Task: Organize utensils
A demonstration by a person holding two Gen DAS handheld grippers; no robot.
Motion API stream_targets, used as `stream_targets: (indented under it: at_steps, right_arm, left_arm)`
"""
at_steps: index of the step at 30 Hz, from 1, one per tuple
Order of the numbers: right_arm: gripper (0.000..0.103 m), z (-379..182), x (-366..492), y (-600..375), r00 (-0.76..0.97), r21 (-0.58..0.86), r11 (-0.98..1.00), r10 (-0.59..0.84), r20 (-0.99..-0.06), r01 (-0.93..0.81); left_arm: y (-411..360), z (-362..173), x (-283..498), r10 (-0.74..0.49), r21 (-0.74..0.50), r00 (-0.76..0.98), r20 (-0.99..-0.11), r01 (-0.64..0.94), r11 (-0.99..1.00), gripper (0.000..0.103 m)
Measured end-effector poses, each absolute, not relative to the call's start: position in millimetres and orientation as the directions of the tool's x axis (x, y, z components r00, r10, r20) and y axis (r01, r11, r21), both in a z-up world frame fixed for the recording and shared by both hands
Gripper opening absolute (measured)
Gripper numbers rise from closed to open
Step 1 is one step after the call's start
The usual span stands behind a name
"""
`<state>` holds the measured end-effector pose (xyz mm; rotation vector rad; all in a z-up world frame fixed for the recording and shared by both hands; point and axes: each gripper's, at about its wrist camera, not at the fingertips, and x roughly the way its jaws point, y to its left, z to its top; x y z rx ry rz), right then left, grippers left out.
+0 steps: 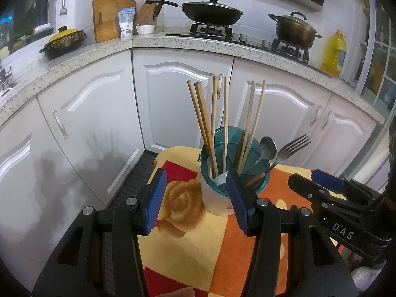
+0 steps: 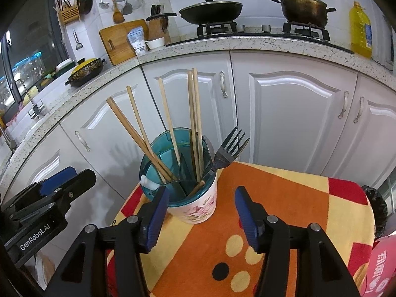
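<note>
1. The left gripper (image 1: pixel 195 198) is pointing forward and downward over the cloth-covered desk (image 1: pixel 198 247), its blue fingers (image 1: pixel 154 203) standing wide apart with nothing between them
2. The left gripper's right finger is overlapping the near rim of the utensil holder (image 1: pixel 217 198) in the left wrist view; whether it is touching cannot be told
3. The right gripper (image 2: pixel 201 212) is likewise tilting down toward the desk, fingers (image 2: pixel 245 217) parted and holding nothing, the bare orange cloth showing between them
4. The right gripper's left finger is sitting just beside the near left wall of the holder; contact cannot be told
5. The holder, a floral white cup with a teal insert, is standing upright near the far edge of the desk, between the two grippers and slightly beyond them
6. Wooden chopsticks (image 1: pixel 205 128) are leaning in the holder's left and middle compartments, tips fanning outward
7. A fork (image 2: pixel 229 148) is leaning tines-up over the holder's right rim, with a spoon (image 1: pixel 267 148) beside it
8. Each gripper is appearing at the edge of the other's view, side by side at the near end of the desk
</note>
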<state>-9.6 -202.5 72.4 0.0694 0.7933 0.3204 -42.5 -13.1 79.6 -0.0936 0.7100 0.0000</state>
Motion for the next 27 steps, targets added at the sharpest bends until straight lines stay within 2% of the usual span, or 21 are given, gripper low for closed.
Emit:
stream_targets:
  at_steps: [27]
  right_arm:
    - [0.054, 74.5, -10.2, -199.9, 0.654, 0.177, 0.951, 0.303, -0.693, -0.253]
  left_arm:
    - [-14.4, 76.0, -42.8, -0.013, -0.055, 0.762, -0.648, -0.029, 0.998, 0.05]
